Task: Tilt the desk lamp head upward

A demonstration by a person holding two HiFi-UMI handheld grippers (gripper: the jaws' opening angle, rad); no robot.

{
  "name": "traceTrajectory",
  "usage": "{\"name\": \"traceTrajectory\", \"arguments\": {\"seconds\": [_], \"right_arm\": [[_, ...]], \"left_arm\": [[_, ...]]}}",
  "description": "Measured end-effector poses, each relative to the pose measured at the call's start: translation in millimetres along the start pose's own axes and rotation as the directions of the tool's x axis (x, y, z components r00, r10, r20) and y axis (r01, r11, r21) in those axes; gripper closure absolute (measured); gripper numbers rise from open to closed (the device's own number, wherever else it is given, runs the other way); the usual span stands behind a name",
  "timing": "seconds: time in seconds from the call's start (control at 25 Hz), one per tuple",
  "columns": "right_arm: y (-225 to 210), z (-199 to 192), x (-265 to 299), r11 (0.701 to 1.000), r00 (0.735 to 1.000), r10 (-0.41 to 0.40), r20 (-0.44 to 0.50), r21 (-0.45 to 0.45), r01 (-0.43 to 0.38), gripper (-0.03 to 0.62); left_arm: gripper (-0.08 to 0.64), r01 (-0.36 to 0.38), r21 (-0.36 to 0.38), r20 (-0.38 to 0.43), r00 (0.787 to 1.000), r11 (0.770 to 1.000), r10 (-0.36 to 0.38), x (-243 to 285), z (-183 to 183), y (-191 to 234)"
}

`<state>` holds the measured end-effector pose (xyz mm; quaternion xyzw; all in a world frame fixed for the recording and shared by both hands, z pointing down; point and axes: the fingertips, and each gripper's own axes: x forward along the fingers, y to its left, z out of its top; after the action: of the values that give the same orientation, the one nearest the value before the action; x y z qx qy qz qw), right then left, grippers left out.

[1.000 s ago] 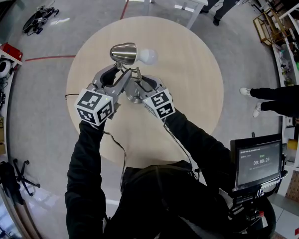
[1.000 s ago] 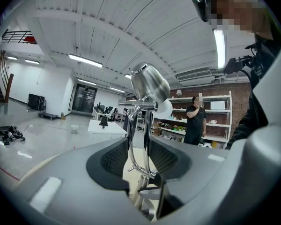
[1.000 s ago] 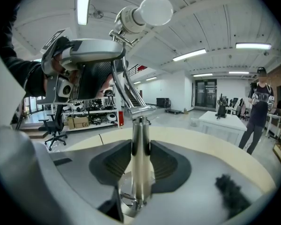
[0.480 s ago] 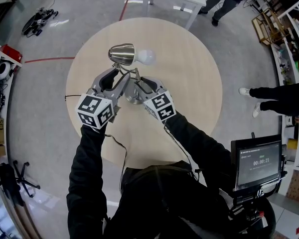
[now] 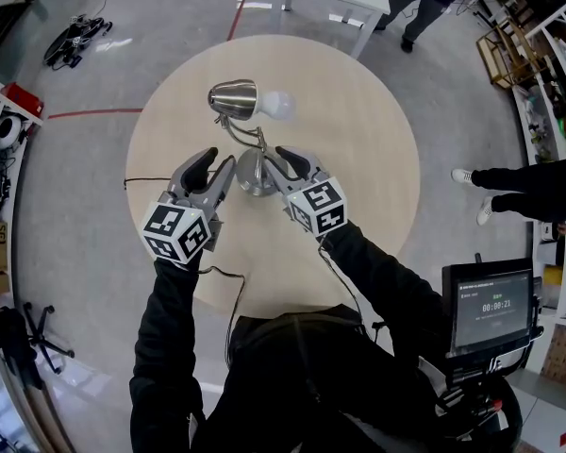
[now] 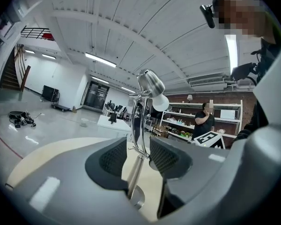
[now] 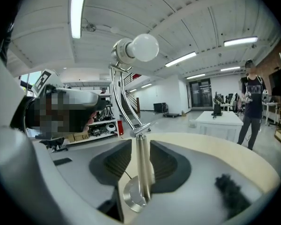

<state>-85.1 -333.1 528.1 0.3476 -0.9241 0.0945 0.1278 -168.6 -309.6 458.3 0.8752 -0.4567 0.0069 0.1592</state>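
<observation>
Far left: black gear [image 5: 75, 34] lying on the floor, well off the round wooden surface [image 5: 368, 168]. Your left gripper [image 5: 216, 161] hovers over the left half of the surface with its marker cube toward you. Its jaws are apart and have just been opening, with nothing clamped. In the left gripper view the lamp's thin stem [image 6: 141, 125] lines up with the gap, but the head view puts the tips just left of the lamp, not touching it. The desk lamp sits near the surface centre on its round metal base [image 5: 253, 177]. The stem rises from the base, and the brushed-metal head [image 5: 233, 99] is at the far side, with its white bulb [image 5: 276, 106] facing the view's right. In the left gripper view the head looks tipped, bulb end lower. Your right gripper [image 5: 281, 161] is just right of the base, pointing at the stem. Its jaws are apart too. In the right gripper view the stem stands in the gap with a strip of surface showing beside the left pad; contact on the other pad is unclear. Far right: a person's legs [image 5: 524, 182] on the floor and a small screen [image 5: 491, 307] near you.
</observation>
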Motion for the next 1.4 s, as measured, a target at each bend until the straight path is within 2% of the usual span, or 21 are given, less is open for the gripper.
{"name": "traceTrajectory", "arguments": {"seconds": [0.2,0.36,0.48,0.68,0.84,1.04,1.2,1.4], "right_arm": [[3.5,15.5,-19.9,1.0,0.999,0.006,0.042,0.021,-0.007,0.468],[12.6,26.8,-60.3,0.999,0.999,0.002,0.049,0.054,-0.004,0.468],[17.8,36.2,-78.6,0.997,0.998,0.015,0.066,0.073,-0.02,0.468],[24.4,52.6,-104.1,0.99,0.991,0.045,0.13,0.124,-0.061,0.579],[30.4,63.4,-124.0,0.989,0.986,0.067,0.155,0.118,-0.086,0.586],[41.4,77.4,-143.5,0.988,0.979,0.08,0.189,0.116,-0.104,0.586],[49.9,87.7,-153.9,0.993,0.976,0.085,0.199,0.063,-0.099,0.586],[52.9,89.7,-160.4,0.995,0.977,0.079,0.199,0.041,-0.089,0.586]], "left_arm": [[0.402,-0.025,0.019,-0.037,0.999,1.0,0.025,-17.3,-16.2,-5.4],[0.402,-0.019,0.045,-0.082,0.996,0.999,0.023,-38.5,-32.4,-44.9],[0.405,-0.013,0.019,-0.087,0.996,1.0,0.015,-48.2,-41.1,-66.5],[0.417,0.0,-0.058,-0.063,0.998,0.998,-0.004,-59.0,-45.5,-92.0],[0.428,-0.005,-0.077,-0.028,1.0,0.997,0.003,-63.5,-38.0,-104.7],[0.436,-0.016,-0.019,-0.001,1.0,1.0,0.016,-58.5,-21.7,-120.8],[0.45,-0.058,0.053,0.008,0.998,0.997,0.058,-55.0,-16.2,-127.6],[0.457,-0.053,0.046,0.033,0.998,0.998,0.051,-54.1,-9.9,-134.2]]}}
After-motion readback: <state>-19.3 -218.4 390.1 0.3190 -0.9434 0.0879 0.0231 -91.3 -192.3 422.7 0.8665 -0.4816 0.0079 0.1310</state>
